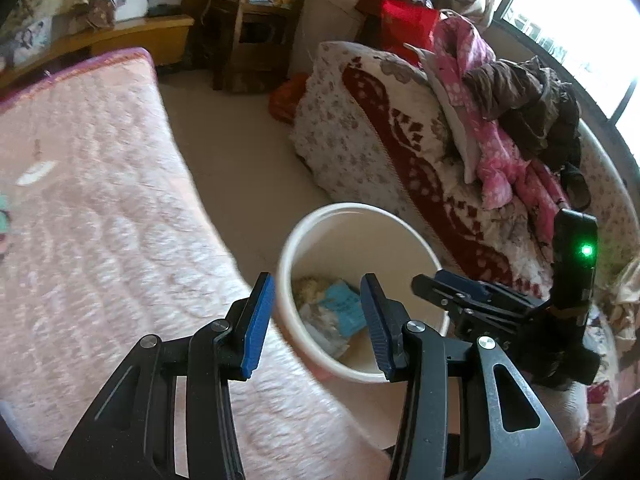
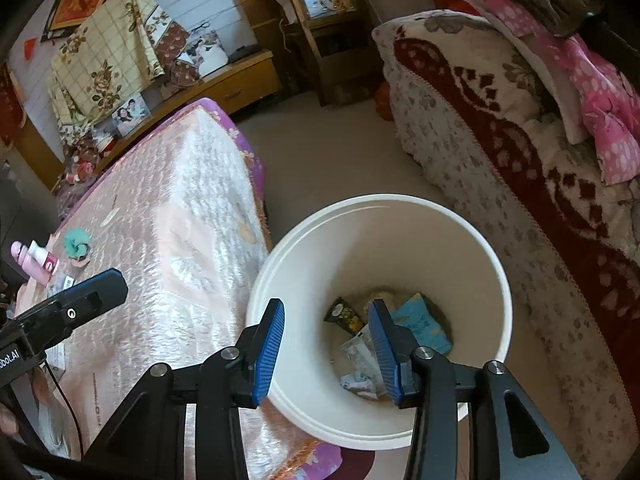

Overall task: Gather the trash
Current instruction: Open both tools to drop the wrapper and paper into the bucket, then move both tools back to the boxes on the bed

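Note:
A white bin (image 1: 285, 264) (image 2: 400, 200) stands on the floor between a pink-covered table and a blanket-draped couch. At its bottom lie a blue packet (image 1: 345, 305) (image 2: 425, 325), a dark wrapper (image 2: 344, 314) and crumpled white wrappers (image 2: 360, 364). My left gripper (image 1: 318, 324) hangs over the bin's near rim, open, with nothing between its blue pads. My right gripper (image 2: 327, 350) is also open and empty above the bin's mouth. In the left wrist view the right gripper (image 1: 432, 282) shows beside the bin; in the right wrist view the left gripper (image 2: 100, 288) shows over the table.
The pink quilted table cover (image 1: 100, 220) (image 2: 180, 220) borders the bin on the left, carrying a pink bottle (image 2: 36, 260) and a teal object (image 2: 78, 242). A floral and dark red blanket (image 1: 400, 140) (image 2: 520, 160) with pink clothes is on the right. A wooden stand (image 1: 256, 20) is beyond.

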`<state>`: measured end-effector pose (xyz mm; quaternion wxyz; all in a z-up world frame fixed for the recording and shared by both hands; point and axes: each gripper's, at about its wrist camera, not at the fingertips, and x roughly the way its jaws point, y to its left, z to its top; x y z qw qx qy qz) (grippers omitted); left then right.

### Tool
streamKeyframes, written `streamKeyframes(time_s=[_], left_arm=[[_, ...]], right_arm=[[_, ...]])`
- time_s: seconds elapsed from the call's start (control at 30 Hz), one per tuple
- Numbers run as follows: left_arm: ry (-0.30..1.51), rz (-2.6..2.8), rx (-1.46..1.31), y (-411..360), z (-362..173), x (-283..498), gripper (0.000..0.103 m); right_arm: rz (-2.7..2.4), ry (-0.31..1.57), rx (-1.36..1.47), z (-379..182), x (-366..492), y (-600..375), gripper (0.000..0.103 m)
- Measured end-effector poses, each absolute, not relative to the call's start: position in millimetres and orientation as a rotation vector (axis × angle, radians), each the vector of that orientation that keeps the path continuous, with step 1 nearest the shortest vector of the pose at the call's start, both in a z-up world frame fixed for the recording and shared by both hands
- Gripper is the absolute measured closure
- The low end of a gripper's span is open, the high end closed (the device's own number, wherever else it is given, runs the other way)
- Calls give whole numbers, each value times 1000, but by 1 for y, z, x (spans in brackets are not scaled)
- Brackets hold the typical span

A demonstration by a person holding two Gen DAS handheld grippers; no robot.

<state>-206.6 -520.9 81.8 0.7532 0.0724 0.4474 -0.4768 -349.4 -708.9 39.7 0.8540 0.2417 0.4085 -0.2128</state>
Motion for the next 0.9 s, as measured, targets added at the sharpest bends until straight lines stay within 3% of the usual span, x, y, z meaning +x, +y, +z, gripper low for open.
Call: streamKeyframes(time_s=[0.9], left_arm=[[837,-723,161,-323,113,-169,60]], right_arm=[[-190,858,356,83,-266,-547,58]])
